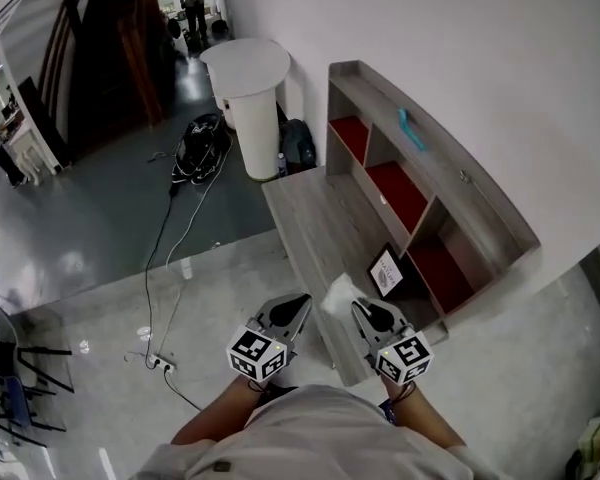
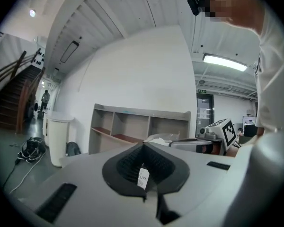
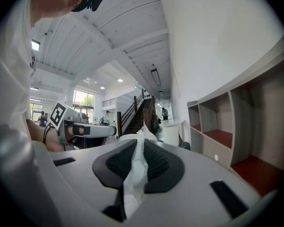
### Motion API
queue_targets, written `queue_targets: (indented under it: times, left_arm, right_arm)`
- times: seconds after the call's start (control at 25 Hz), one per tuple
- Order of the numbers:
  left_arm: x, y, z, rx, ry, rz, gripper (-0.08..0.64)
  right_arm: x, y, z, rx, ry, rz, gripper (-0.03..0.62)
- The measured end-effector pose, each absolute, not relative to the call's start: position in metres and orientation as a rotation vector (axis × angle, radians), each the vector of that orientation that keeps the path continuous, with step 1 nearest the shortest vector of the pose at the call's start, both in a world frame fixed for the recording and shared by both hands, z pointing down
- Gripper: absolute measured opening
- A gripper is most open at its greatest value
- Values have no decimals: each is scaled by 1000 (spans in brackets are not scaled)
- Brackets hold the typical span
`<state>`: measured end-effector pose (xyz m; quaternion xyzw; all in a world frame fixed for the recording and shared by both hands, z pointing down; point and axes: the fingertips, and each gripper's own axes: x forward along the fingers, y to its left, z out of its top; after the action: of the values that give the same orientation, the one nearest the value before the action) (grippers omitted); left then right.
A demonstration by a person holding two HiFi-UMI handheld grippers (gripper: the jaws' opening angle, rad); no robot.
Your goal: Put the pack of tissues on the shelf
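1. Where the white wall fills the right of the head view, the shelf (image 1: 490,218) stands against it. It is a grey wooden unit with three open compartments floored in red, running from upper centre to lower right of the frame.
2. A low grey bench top (image 1: 315,213) lies along the shelf's front, with a small framed card (image 1: 386,271) leaning near its lower end.
3. A white round stand (image 1: 250,98) sits at the bench's far end, in the upper centre of the frame.
4. The right gripper (image 1: 362,308), at lower centre-right of the head view, is clenched on the pack of tissues (image 1: 338,294). In its own view the ribbed black pads stand only narrowly apart, with crumpled white wrapper squeezed between them along their whole length.
5. The left gripper (image 1: 300,304), just left of it, has its jaws together. A small printed tab (image 2: 143,178) shows in the seam between the pads; whether it belongs to the pack I cannot tell.
6. The pack is white, soft and creased. It bulges out past the right gripper's tips, in the gap between the two grippers, over the bench's near end and short of the shelf.
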<state>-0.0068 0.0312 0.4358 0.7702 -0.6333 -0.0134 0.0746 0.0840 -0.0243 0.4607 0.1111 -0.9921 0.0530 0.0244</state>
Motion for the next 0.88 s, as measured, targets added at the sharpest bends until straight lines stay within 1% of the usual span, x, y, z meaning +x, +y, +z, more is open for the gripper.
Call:
queue_targets:
  times: [0.24,0.48,0.88]
  left_arm:
    - [2,-12,431,2444,-1736,-28,15]
    - [-7,-52,431,2545,-1565,-16,15]
    - [-76,-99,429,2675,-1345,4,15]
  right_arm:
    - [105,-49,461,572,-3030,183,54]
    - [105,-73,462,786,-2978,204,54]
    - [33,-103,469,1023,-2897,257,54]
